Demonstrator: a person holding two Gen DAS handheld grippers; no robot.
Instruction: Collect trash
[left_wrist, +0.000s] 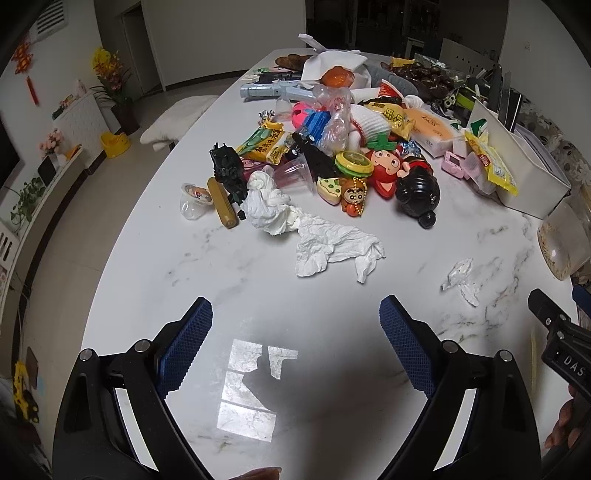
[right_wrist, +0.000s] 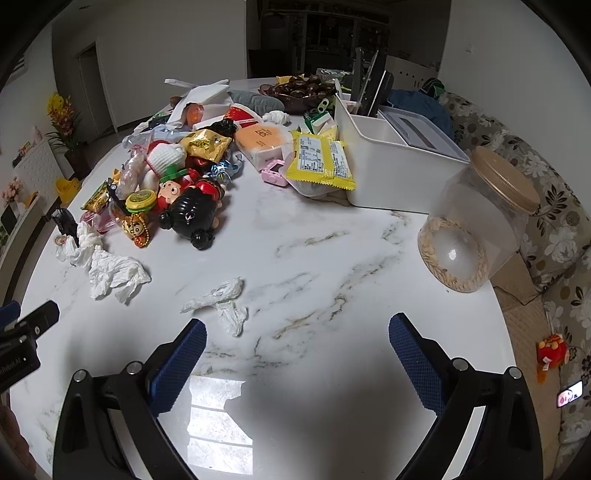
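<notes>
The small crumpled tissue (right_wrist: 221, 301) lies just ahead-left of the spread, empty right gripper (right_wrist: 297, 332), nearer it than the equally spread left gripper (left_wrist: 295, 314).

On my right gripper's black body (left_wrist: 567, 354), seen from my left wrist camera, I read the white letters "DAS". From my right wrist camera, the black body of my left gripper (right_wrist: 14, 360) carries small white lettering, cut off at the edge and too blurred to spell. Print on the yellow snack packet (right_wrist: 319, 158) is too small to read.
</notes>
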